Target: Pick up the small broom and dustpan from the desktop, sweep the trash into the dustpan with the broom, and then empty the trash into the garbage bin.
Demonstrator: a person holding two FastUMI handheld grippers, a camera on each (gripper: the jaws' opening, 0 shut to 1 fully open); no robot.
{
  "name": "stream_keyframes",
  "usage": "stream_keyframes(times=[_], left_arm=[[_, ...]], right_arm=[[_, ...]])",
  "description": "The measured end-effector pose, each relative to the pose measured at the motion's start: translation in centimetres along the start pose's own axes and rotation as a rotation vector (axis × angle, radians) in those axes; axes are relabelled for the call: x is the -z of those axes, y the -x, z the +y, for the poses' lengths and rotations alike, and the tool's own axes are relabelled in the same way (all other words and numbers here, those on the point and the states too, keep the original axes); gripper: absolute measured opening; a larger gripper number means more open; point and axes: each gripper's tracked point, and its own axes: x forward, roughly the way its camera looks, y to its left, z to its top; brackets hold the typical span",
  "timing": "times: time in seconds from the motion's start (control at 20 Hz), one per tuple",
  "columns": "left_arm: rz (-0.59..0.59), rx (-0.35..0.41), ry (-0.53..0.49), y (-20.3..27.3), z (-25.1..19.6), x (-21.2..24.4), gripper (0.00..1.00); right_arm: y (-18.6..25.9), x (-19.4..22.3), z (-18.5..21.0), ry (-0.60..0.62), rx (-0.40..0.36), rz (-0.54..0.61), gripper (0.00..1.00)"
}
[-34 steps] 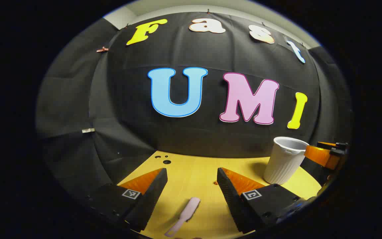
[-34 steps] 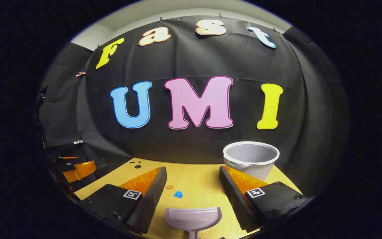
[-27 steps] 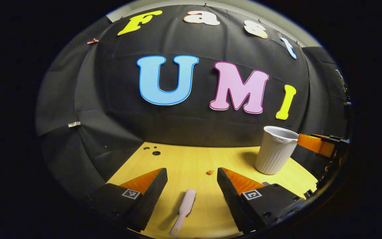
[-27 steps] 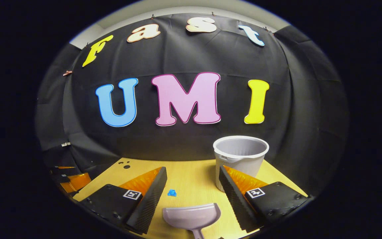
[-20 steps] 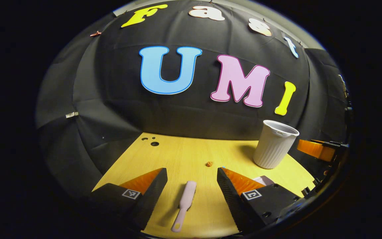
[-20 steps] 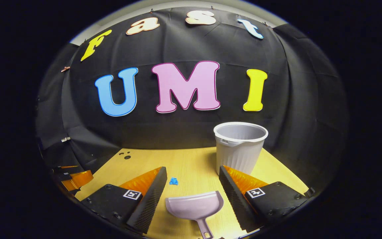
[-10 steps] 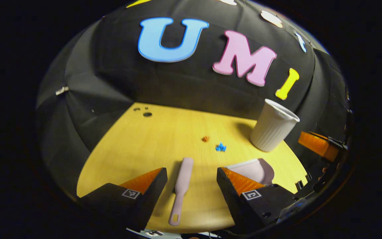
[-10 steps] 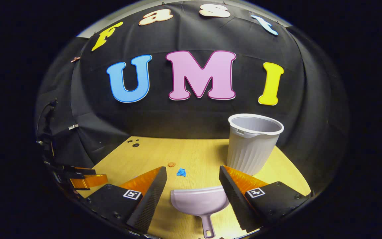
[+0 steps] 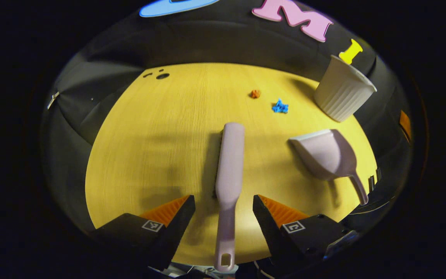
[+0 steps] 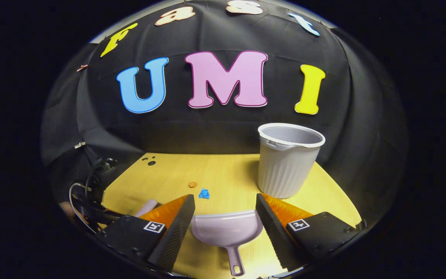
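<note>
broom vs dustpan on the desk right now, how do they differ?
Shape: the pale pink small broom is a long narrow bar; the pale pink plastic dustpan is a wide scoop with a thin handle.
Position: the broom lies between the open left gripper fingers; the dustpan lies between the open right gripper fingers.
The dustpan lies nearer the white ribbed bin than the broom.
Shared: same colour, flat on the wooden desk, ungrasped, handles with hanging holes.
</note>
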Motion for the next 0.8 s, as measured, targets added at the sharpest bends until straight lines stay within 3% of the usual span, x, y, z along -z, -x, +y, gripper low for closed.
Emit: stream_keyframes(times=[0.25,0.4,0.65,0.7,0.8], left_arm=[[0.099,-0.059,-0.108,-2.7,0.5,1.0,0.95],[0.126,-0.047,-0.139,-3.6,-0.2,1.2,0.89],[0.070,-0.059,-0.080,-3.7,-0.3,0.8,0.58],[0.058,-0.065,-0.073,-3.9,-0.1,0.7,0.55],[0.029,-0.055,-0.057,-3.9,0.0,0.7,0.36]], right_arm=[[0.6,0.7,-2.4,-0.037,0.071,0.020,0.99],[0.8,1.3,-3.5,-0.066,0.114,0.035,0.99],[1.1,1.9,-4.6,-0.111,0.154,0.078,0.99],[1.1,2.2,-4.6,-0.113,0.159,0.093,0.99],[1.1,2.7,-4.2,-0.114,0.145,0.121,0.99]])
